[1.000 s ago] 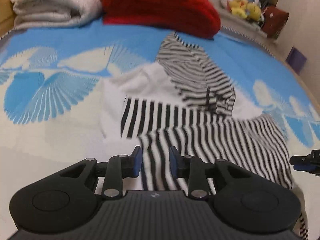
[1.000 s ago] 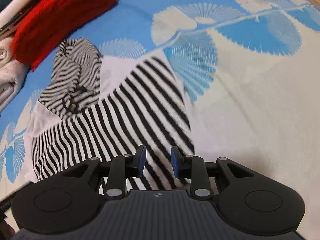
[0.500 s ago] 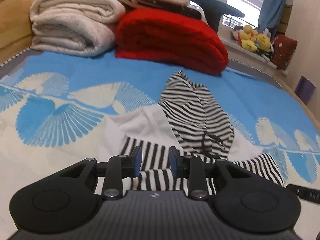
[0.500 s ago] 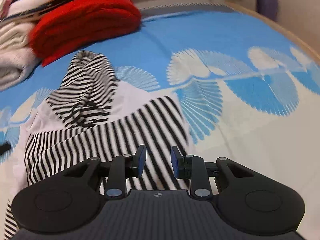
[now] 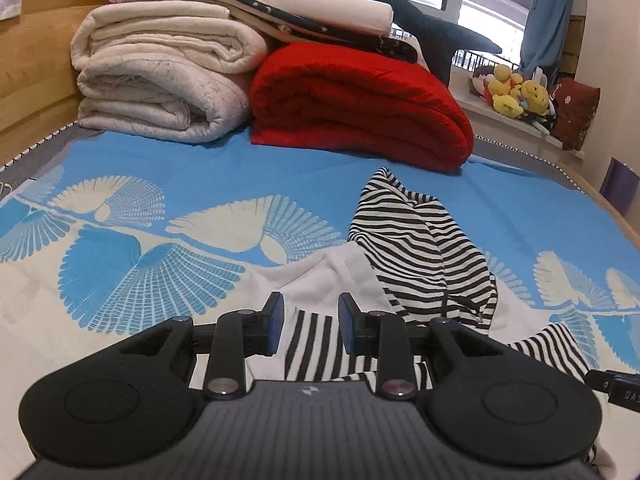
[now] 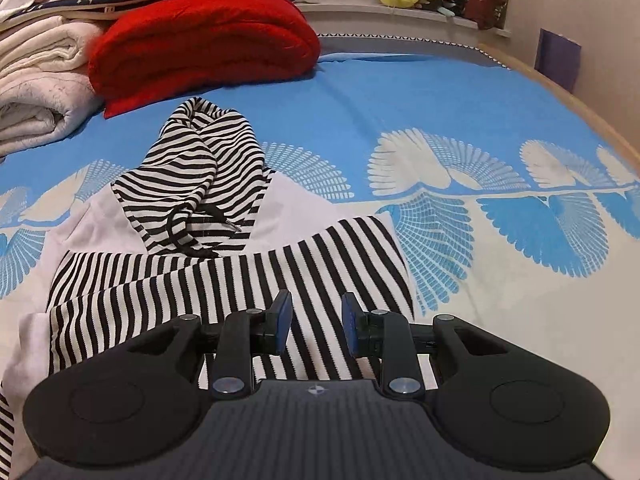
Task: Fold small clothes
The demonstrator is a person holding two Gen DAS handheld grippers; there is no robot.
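Note:
A small black-and-white striped hooded top (image 5: 420,248) lies partly folded on the blue and white bedspread (image 5: 168,200), its hood pointing toward the far pillows. It also shows in the right wrist view (image 6: 224,264), with a dark drawstring on the hood. My left gripper (image 5: 310,322) is open and empty, low over the near left edge of the garment. My right gripper (image 6: 316,322) is open and empty, over the striped body at the near right side.
A folded red blanket (image 5: 356,108) and a stack of cream blankets (image 5: 160,80) lie at the far end of the bed. Plush toys (image 5: 516,92) sit on the window sill. The bed's wooden edge (image 6: 580,108) runs along the right.
Both grippers have tilted up and drawn back toward me, so the views show more of the far bed and blankets. Both stay open. The garment has not moved.

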